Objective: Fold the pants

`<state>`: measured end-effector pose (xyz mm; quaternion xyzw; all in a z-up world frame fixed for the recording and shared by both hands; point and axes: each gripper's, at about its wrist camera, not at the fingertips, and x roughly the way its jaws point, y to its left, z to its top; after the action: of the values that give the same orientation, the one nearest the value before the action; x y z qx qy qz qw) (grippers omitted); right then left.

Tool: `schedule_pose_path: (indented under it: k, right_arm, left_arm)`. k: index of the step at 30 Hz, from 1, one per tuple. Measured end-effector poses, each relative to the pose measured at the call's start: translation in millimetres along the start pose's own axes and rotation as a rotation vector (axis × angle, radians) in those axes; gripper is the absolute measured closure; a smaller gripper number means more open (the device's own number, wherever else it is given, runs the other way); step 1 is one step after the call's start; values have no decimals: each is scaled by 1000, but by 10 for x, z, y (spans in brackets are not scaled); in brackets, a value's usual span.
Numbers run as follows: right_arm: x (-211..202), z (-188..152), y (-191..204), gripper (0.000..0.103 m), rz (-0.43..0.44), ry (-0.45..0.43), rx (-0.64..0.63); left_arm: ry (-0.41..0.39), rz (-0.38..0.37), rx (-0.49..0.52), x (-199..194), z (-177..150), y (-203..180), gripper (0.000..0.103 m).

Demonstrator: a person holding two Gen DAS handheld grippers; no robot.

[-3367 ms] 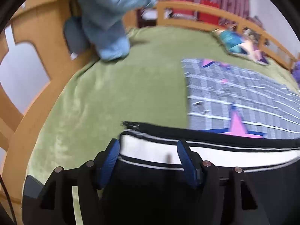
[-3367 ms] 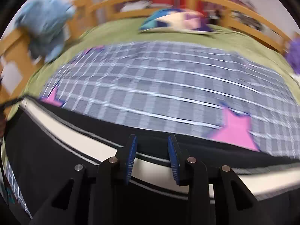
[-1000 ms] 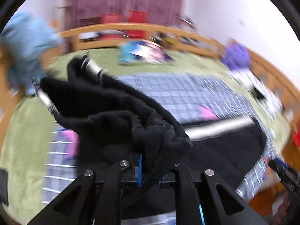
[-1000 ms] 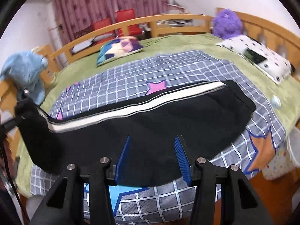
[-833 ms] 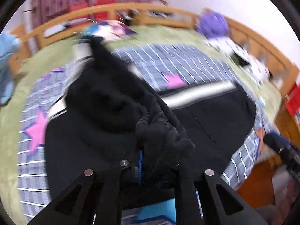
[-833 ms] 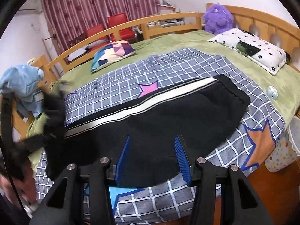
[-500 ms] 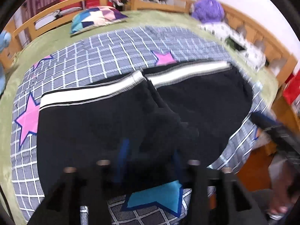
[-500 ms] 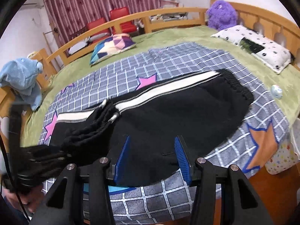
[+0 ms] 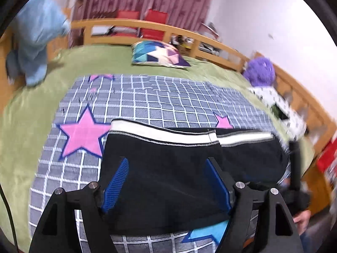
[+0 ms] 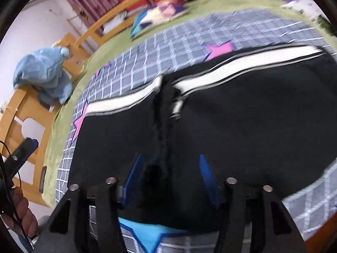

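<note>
The left gripper [image 9: 166, 181] has just been opening, its jaws spread and empty above the black pants [image 9: 168, 168], which lie folded on the checked blanket [image 9: 168, 103] ahead. The right gripper [image 10: 170, 177] has also been opening, pads clear of the bunched fold below.

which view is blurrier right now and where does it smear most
Right wrist view: blurrier, smearing the checked blanket and wooden rail at the top. Left wrist view: sharper centre on the black pants, blur only toward the right edge; both bend the bed with fisheye curvature.
</note>
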<state>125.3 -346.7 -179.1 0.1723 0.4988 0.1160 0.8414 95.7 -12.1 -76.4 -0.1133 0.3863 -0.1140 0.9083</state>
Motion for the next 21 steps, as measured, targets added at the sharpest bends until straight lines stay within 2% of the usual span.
schedule_pose_path:
  k: [4, 5, 6, 7, 8, 9, 11, 12, 14, 17, 18, 20, 21]
  right_arm:
    - [496, 83, 50, 39, -104, 138, 4]
    - [571, 93, 60, 40, -119, 137, 2]
    - [563, 95, 99, 66, -122, 105, -22]
    - [560, 90, 159, 88, -84, 95, -62]
    - [497, 98, 241, 89, -55, 71, -109]
    - [367, 112, 257, 90, -42, 2, -110]
    - [28, 169, 151, 90, 79, -128, -35]
    - [-30, 187, 90, 89, 97, -142, 0]
    - [64, 182, -21, 88, 9, -106, 41]
    - [433, 113, -106, 77, -127, 65, 40]
    - [468, 104, -86, 77, -137, 85, 13]
    - [379, 99, -21, 69, -158, 53, -49]
    - [267, 81, 22, 66, -192, 10, -72]
  left_arm:
    - [35, -54, -101, 84, 37, 236, 30]
    - [37, -60, -105, 98, 35, 256, 30]
    - [37, -61, -108, 106, 40, 274, 30]
    - [38, -62, -110, 109, 43, 284, 30]
    - [37, -66, -113, 109, 40, 294, 30]
    - [36, -71, -117, 106, 37, 302, 30]
    - [30, -83, -122, 83, 28, 315, 30]
    - [29, -78, -116, 82, 23, 316, 30]
    - [36, -64, -104, 97, 25, 306, 30]
    - [50, -62, -96, 110, 28, 292, 30]
    - [50, -55, -91, 105, 26, 286, 30]
    - [38, -37, -80, 89, 31, 284, 30]
    - [30, -27, -75, 78, 37, 283, 30]
